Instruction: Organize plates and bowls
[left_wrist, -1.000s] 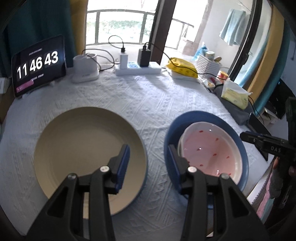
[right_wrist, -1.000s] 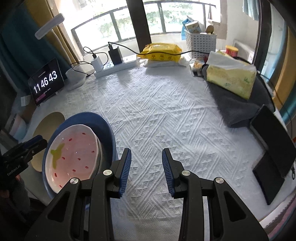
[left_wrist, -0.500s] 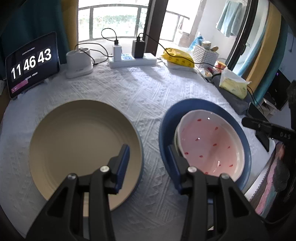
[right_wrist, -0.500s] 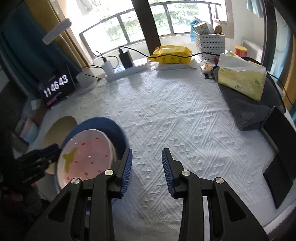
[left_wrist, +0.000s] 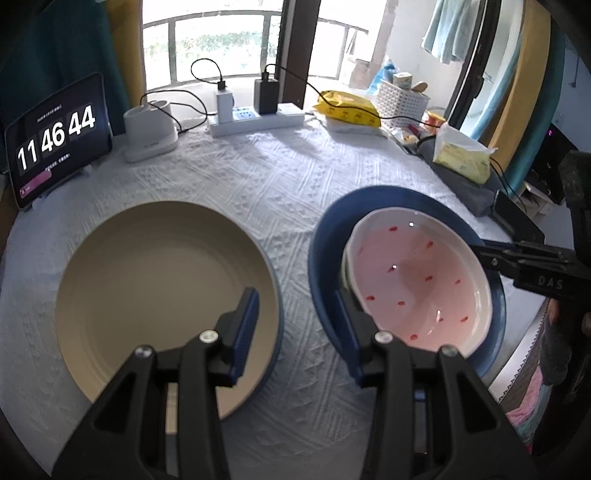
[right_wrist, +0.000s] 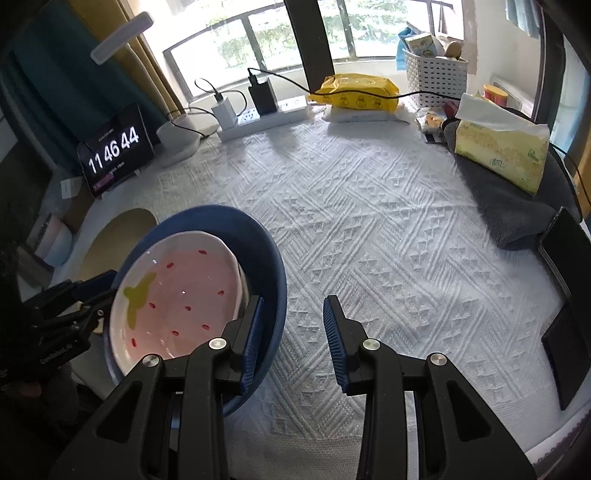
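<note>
nearest the front edge of the table (right_wrist: 388, 229), which wears a white embossed cloth, the left tool (left_wrist: 295, 325) hangs with its blue-padded jaws spread and nothing between them, over the gap between two dishes. the right tool (right_wrist: 291, 332) is likewise spread and empty, its left pad just beside the rim of the dark blue round bowl (right_wrist: 269, 251). that bowl sits near the front left of the table and already carries a white oval dish with a pink inside and red specks (left_wrist: 417, 280), nested as if the stacking has begun. left of it lies a wide beige plate with a blue outer edge (left_wrist: 159, 291), alone, probably the next piece to join or receive the stack. "das" shows on the right tool's body in the left view. towards the far edge, a tablet clock (left_wrist: 55, 136) reads "11 46 44", beside a white power strip (left_wrist: 255, 118), a yellow wipes pack (right_wrist: 354, 92) and a yellow tissue pack (right_wrist: 502, 147).
</note>
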